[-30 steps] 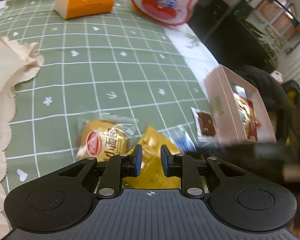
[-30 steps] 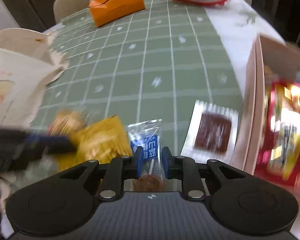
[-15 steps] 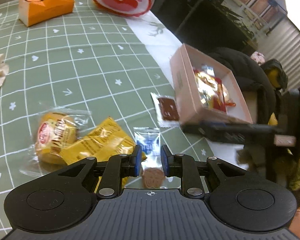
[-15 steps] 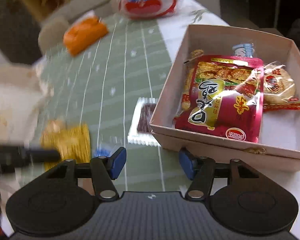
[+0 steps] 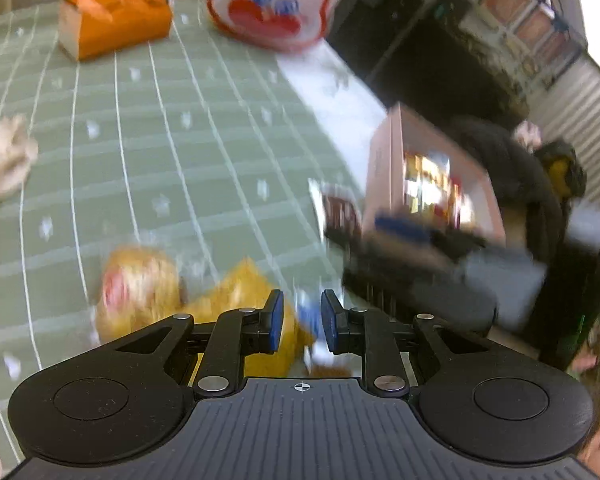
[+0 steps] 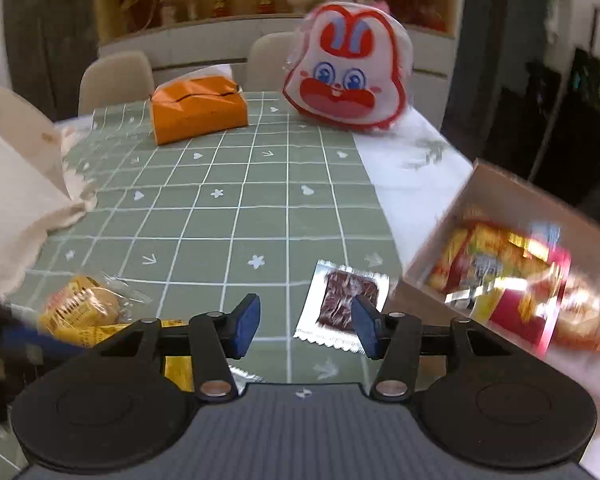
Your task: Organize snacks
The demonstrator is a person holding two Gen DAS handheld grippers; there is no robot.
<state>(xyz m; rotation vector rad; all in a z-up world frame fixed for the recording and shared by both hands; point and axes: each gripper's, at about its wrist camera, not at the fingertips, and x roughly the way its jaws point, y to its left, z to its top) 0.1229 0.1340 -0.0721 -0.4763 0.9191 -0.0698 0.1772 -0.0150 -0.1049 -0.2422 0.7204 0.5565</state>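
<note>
The worktop [image 6: 228, 216] w/ green check cloth is the biggest thing. On it, 1 pink box [image 6: 496, 200] at the right edge, open on top, w/ approx. 3 snack packs inside, red and yellow, too blurry to count for sure. Far end: 1 bunny bag [image 6: 350, 76] and 1 orange tissue pack [image 6: 198, 112]. Loose snacks near the front: 1 round bun pack [image 6: 80, 308], 1 yellow pack [image 5: 240, 304], 1 brown jelly pack [image 6: 346, 304] just beside the box, 1 small blue pack [image 5: 309, 314]. Right gripper [image 6: 304, 324] fingers are spread wide, holding nothing. Left gripper [image 5: 299, 322] fingers are close, small gap, nothing pinched.
</note>
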